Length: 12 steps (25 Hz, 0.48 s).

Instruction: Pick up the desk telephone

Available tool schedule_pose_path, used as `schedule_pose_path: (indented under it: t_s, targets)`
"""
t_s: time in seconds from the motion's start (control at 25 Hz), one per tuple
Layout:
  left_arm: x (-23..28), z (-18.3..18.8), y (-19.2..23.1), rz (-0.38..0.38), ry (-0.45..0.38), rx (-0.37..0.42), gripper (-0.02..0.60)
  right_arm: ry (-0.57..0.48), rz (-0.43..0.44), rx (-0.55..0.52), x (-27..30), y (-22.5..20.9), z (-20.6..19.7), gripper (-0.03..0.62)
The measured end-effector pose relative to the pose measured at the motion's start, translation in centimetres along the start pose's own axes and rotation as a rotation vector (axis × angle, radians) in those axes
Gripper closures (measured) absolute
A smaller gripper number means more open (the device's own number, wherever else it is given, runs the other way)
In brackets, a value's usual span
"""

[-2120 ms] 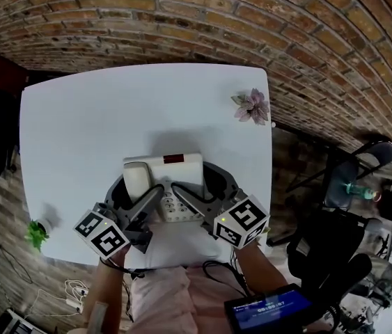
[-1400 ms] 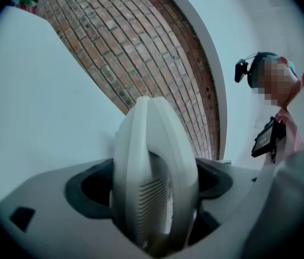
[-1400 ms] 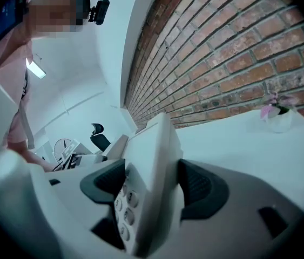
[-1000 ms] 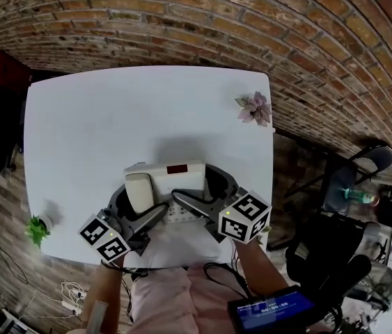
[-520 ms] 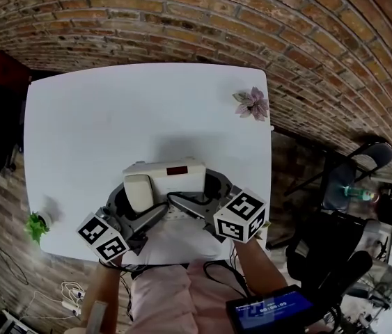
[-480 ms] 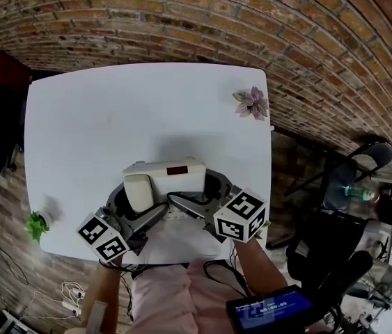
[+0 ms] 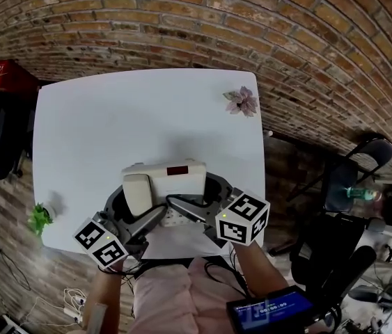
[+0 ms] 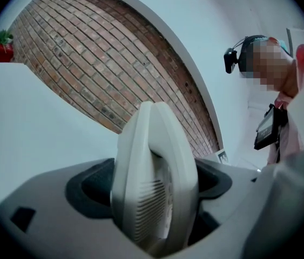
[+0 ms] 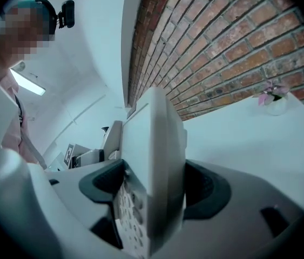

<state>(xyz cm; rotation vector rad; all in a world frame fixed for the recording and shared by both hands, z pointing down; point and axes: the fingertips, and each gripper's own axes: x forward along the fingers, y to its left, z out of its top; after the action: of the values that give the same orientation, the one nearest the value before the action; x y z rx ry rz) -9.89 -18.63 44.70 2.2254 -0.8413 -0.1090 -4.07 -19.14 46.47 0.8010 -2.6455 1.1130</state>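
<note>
Two claws clamp the desk telephone (image 7: pixel 176 176). The left claw (image 8: pixel 153 186) pinches the handset (image 7: pixel 138 192) end, and the right claw (image 9: pixel 154 192) pinches the keypad side of the body. Pads press on both.

Vs 1 s ago, phone + claws look raised a bit off the counter (image 7: pixel 133 117), still over its near half, grip unchanged.

Containers:
- Clear vase (image 9: pixel 275 108) w/ pink flower (image 7: pixel 241 101) at the far-right corner.
- Small green plant (image 7: pixel 39 220) at the near-left edge; pot hard to make out.
- Red pot (image 7: pixel 8 78) w/ leafy top, off the counter at far left.
</note>
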Motion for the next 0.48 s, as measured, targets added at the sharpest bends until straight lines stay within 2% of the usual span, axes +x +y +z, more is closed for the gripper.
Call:
schedule_pose_path:
  t_s: [0.2,0.48]
  targets:
    - [-0.6,1.2,-2.7,0.003,-0.026,0.008,0.14,-0.022,0.003,-0.033,-1.9,2.0,1.4,0.253]
    - [-1.3,3.5,-7.1,-0.009,-0.05,0.072,0.14,-0.072,0.013,-0.074,-4.9,4.9,3.9,0.252]
